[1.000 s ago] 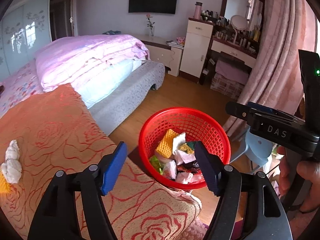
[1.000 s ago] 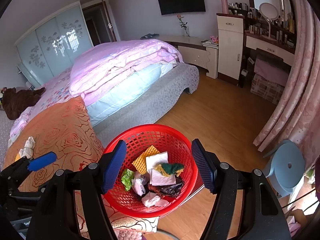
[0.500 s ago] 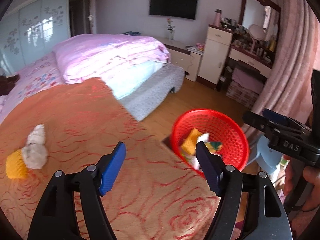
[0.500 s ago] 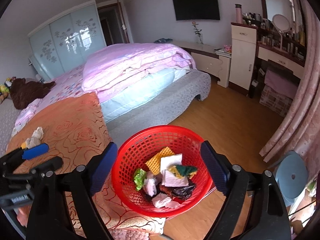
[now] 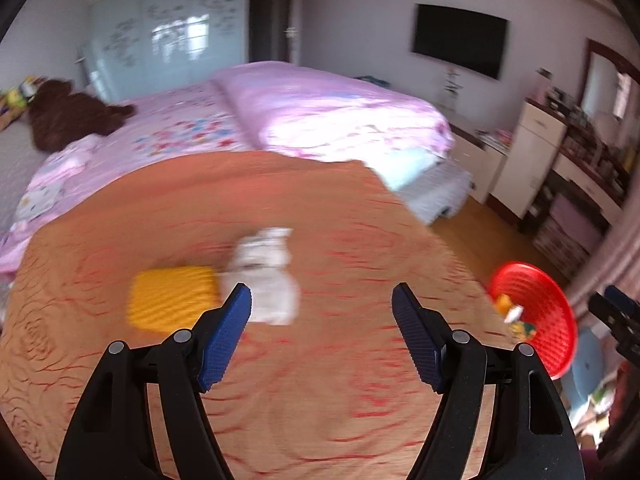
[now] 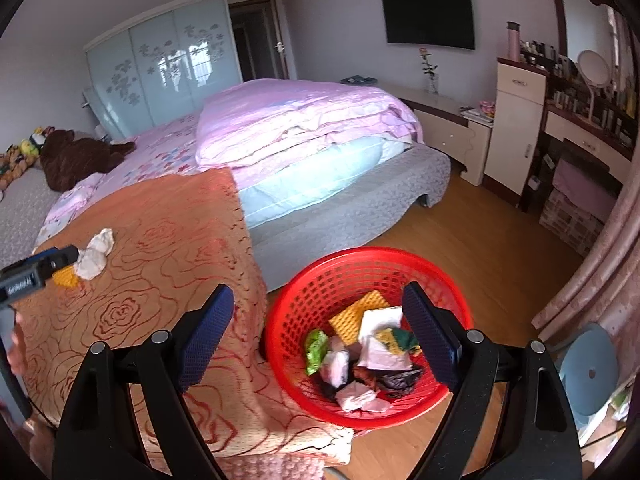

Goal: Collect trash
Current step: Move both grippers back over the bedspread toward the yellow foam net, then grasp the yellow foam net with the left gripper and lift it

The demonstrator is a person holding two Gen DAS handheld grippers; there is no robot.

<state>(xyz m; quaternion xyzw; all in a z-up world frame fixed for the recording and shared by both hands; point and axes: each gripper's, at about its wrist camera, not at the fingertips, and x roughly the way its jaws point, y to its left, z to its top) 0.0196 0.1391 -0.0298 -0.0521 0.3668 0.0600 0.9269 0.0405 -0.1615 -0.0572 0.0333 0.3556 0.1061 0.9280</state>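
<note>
Trash already fills much of the red basket [image 6: 362, 354] on the floor beside the orange blanket [image 5: 320, 380]. Two pieces are left on that blanket: a crumpled white tissue [image 5: 266, 276] touching a yellow sponge [image 5: 172, 300]. The left gripper [image 5: 322, 336] hangs wide and empty near them; the right gripper [image 6: 318, 340], jaws just widened, is empty above the basket.

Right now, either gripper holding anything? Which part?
Nothing held. Left gripper open above the orange blanket; right gripper open, empty, by the red plastic basket.
</note>
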